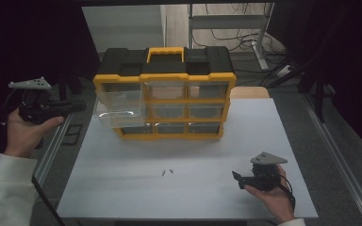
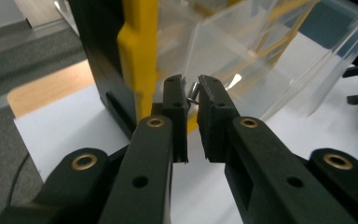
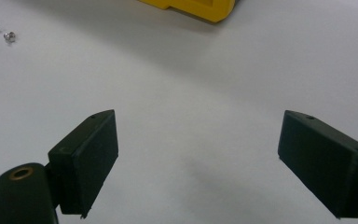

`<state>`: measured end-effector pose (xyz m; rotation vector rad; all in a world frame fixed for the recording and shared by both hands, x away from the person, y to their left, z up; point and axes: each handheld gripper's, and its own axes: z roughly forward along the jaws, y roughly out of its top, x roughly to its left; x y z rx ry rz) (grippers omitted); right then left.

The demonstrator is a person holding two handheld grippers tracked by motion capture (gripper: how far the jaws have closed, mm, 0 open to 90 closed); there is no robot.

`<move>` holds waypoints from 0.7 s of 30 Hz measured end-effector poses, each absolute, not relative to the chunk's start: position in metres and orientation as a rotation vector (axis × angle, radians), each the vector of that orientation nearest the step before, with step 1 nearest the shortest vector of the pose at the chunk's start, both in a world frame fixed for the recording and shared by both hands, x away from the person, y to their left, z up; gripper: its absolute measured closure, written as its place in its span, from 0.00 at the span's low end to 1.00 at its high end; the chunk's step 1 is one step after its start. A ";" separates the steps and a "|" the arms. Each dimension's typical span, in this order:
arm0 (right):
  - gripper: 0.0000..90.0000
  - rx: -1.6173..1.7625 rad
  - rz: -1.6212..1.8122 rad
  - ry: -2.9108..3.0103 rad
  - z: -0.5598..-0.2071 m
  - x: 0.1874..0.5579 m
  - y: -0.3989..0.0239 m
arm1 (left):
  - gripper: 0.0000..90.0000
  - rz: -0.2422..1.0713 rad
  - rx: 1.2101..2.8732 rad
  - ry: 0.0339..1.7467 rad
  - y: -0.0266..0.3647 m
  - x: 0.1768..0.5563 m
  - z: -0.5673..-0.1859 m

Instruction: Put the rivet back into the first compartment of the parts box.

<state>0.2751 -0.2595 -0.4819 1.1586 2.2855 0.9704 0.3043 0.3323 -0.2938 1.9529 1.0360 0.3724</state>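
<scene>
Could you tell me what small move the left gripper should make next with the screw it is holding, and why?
Probably carry the left gripper a little forward over the open clear drawer and let go. Its jaws pinch a small screw, the drawer is pulled out of the yellow organizer just ahead, and two more screws wait on the white table.
</scene>
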 end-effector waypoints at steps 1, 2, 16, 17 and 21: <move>0.14 1.159 0.970 2.286 -0.482 0.275 -0.260 | 0.92 0.372 1.953 1.036 0.332 0.304 -0.294; 0.14 1.160 0.970 2.287 -0.482 0.275 -0.259 | 0.92 0.376 1.958 1.017 0.327 0.305 -0.287; 0.14 1.155 0.960 2.290 -0.483 0.275 -0.259 | 0.92 0.344 2.016 0.937 0.285 0.321 -0.265; 0.14 1.155 0.959 2.290 -0.483 0.275 -0.259 | 0.92 0.339 2.024 0.930 0.281 0.322 -0.265; 0.14 1.155 0.956 2.293 -0.483 0.275 -0.259 | 0.92 0.328 2.055 0.915 0.269 0.327 -0.267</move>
